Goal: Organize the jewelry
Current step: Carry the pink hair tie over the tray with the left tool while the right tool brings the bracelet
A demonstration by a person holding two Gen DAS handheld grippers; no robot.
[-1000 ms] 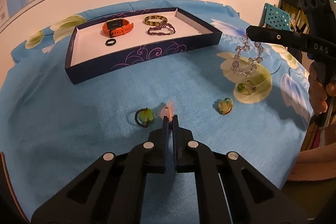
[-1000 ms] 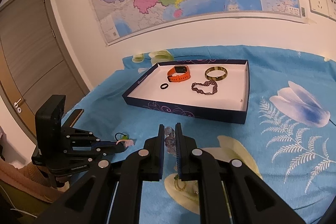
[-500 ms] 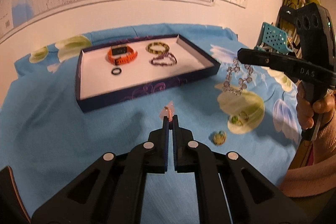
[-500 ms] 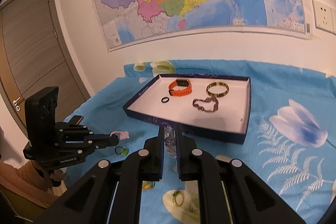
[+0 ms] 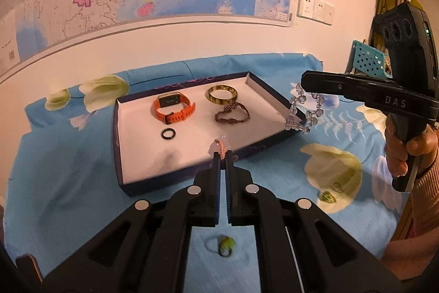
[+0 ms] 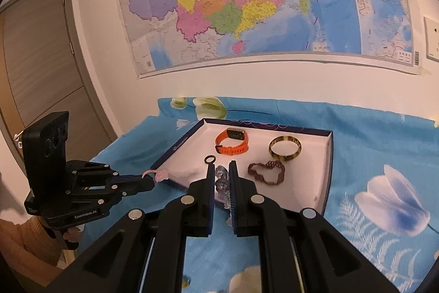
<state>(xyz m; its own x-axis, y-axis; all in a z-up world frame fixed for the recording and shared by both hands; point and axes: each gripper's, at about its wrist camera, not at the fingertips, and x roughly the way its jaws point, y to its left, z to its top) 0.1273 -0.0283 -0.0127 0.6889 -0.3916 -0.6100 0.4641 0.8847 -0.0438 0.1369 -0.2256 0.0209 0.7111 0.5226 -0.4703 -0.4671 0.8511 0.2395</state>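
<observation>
1. We find the left gripper (image 5: 222, 155) closed on a small pink charm (image 5: 221, 147), which sticks out past its fingertips, in the air above the near edge of the tray (image 5: 192, 177).
2. We find the right gripper (image 6: 220, 169) clamped on a clear bead bracelet (image 5: 301, 111). In the left wrist view the loop of beads hangs from the fingertips just off the tray's right-hand corner; in the right wrist view the beads sit pinched between the fingers.
3. A hand (image 5: 406, 144) in a knitted sleeve grips the handle of the right gripper.
4. The tray, dark blue outside and white inside, lies on a blue flowered cloth (image 5: 68, 169).
5. Inside the tray we note four items, all apart from one another: an orange watch (image 5: 174, 109) at the back left, an amber bangle (image 5: 222, 98) at the back right, a dark beaded bracelet (image 5: 231, 116) in front of the bangle, and a small black ring (image 5: 168, 133) in front of the watch.
6. On the cloth outside the tray we note a green piece with a dark loop (image 5: 223, 245) under the left gripper, blurred, and a green-stoned ring (image 5: 328, 195) beside a small gold ring (image 5: 336, 186) on a pale flower print.
7. A coloured map (image 6: 247, 4) hangs on the wall behind.
</observation>
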